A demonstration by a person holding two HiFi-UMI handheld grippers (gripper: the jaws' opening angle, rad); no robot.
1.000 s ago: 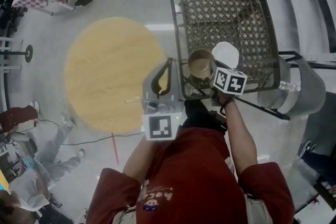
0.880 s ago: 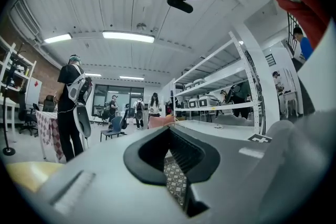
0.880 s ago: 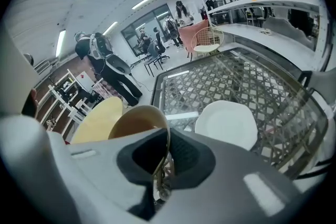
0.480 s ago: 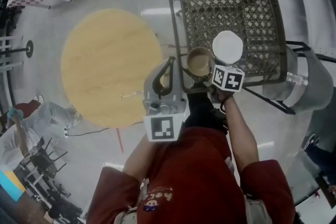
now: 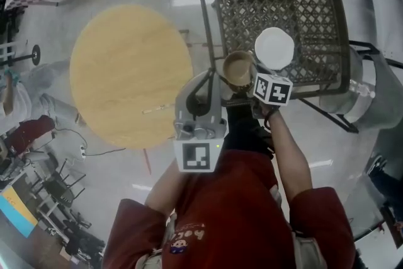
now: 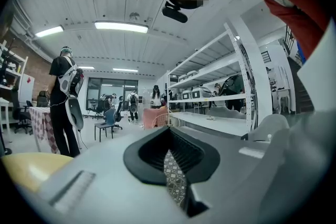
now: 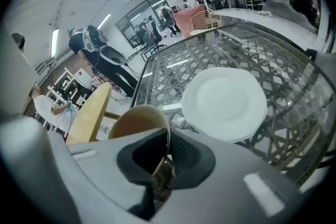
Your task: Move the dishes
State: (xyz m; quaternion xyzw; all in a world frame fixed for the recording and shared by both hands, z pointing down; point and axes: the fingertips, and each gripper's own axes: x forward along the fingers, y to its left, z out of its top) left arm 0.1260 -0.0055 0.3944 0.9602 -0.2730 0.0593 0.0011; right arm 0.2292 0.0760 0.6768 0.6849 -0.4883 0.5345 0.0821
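Observation:
A tan bowl [image 5: 238,69] hangs at the near left edge of the dark metal lattice table [image 5: 302,3]. My right gripper [image 5: 247,82] is shut on the bowl's rim. In the right gripper view the bowl's rim [image 7: 140,119] runs between the jaws, and my right gripper [image 7: 164,162] points steeply down. A white plate [image 5: 274,47] lies on the lattice just right of the bowl, and the plate [image 7: 224,103] shows whole in the right gripper view. I cannot tell whether the bowl touches the table. My left gripper [image 5: 204,77] is shut and holds nothing; in its own view the left gripper [image 6: 170,157] points level into the room.
A round wooden table [image 5: 129,72] stands to the left with a thin stick [image 5: 157,109] near its front edge. A grey chair [image 5: 368,94] stands right of the lattice table. People and chairs stand further off in the room [image 6: 63,97], with white shelving [image 6: 220,97] beyond.
The right gripper has sunk with the bowl beside the plate, which now shows whole. The left gripper has shifted a little and stays shut.

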